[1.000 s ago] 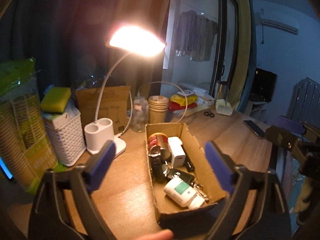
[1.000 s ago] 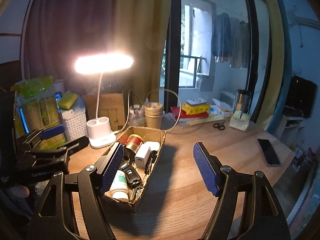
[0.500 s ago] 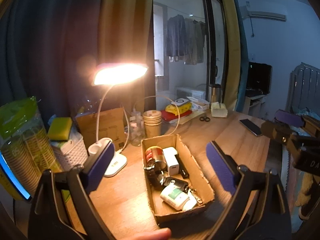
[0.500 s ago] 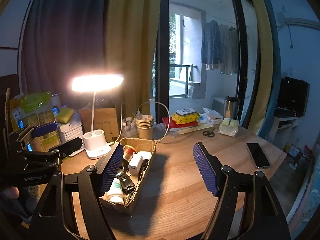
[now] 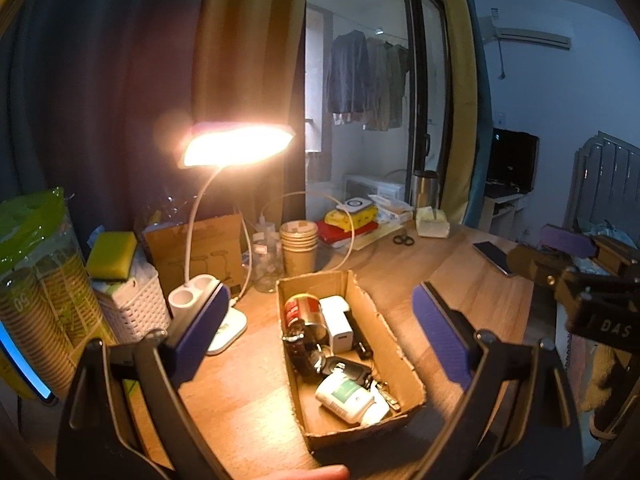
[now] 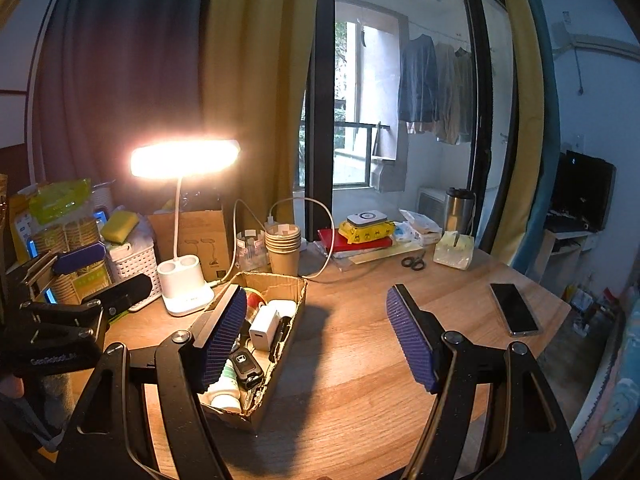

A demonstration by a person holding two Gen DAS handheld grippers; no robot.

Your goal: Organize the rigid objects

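An open cardboard box (image 5: 400, 354) (image 6: 294, 322) sits on the wooden table. It holds a red can (image 5: 302, 308), a white charger (image 5: 338, 324) (image 6: 264, 326), a black car key (image 5: 346, 368) (image 6: 244, 364), a white bottle with a green label (image 5: 346, 394) (image 6: 224, 390) and a dark watch-like item. My left gripper (image 5: 320, 332) is open and empty, held above and in front of the box. My right gripper (image 6: 316, 332) is open and empty, to the right of the box over bare table. Each gripper shows at the edge of the other's view.
A lit white desk lamp (image 5: 208, 304) (image 6: 186, 292), a white basket with a yellow sponge (image 5: 128, 308), stacked paper cups (image 5: 298, 246) (image 6: 282, 246), a brown carton and small jars stand behind the box. Scissors (image 6: 414, 262), books and a phone (image 6: 514, 308) lie at the right.
Both grippers have pulled back and up from the box, which now looks smaller and farther. Both stayed open and empty. The box contents have not moved.
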